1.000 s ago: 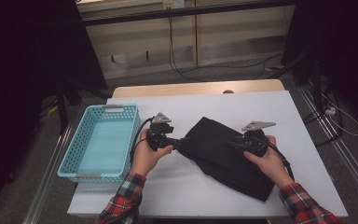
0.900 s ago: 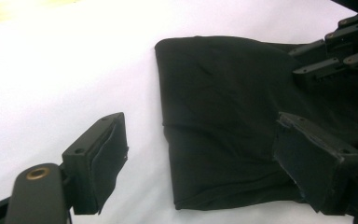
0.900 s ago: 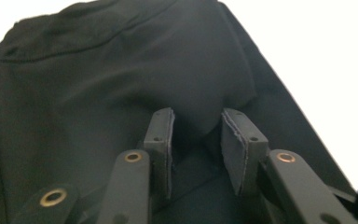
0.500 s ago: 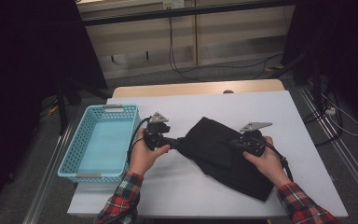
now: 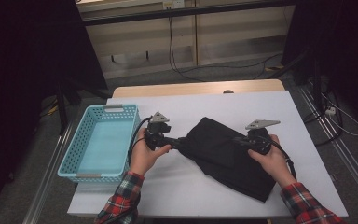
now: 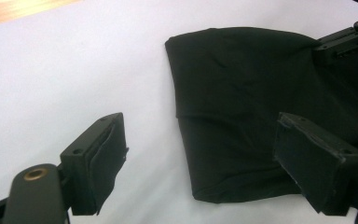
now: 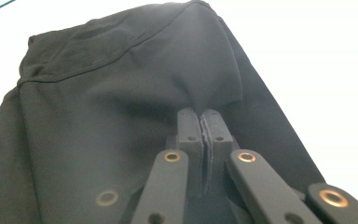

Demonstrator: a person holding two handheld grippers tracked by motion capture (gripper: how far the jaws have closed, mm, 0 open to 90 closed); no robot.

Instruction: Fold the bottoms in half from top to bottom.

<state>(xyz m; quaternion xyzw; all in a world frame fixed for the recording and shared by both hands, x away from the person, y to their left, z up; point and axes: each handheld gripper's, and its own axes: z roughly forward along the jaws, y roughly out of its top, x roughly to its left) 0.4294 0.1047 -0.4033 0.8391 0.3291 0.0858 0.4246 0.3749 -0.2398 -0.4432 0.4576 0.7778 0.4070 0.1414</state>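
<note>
A black cloth (image 5: 223, 156) lies folded and rumpled across the middle of the white table (image 5: 186, 196). My left gripper (image 5: 179, 140) is at the cloth's left end. In the left gripper view it (image 6: 200, 172) stands wide open, and the corner of the cloth (image 6: 242, 116) lies on the table between its jaws without touching either pad. My right gripper (image 5: 240, 141) rests on the cloth's right half. In the right gripper view it (image 7: 203, 119) is shut on a raised pinch of the cloth (image 7: 112, 116).
A light blue plastic basket (image 5: 72, 151) stands at the table's left edge, close beside the left hand. White tabletop stretches behind and in front of the cloth. A wooden strip (image 5: 196, 88) runs along the far edge, with cables on the floor beyond.
The left hand has shifted only slightly at the cloth's left end. The right gripper stays clamped on the cloth in about the same place.
</note>
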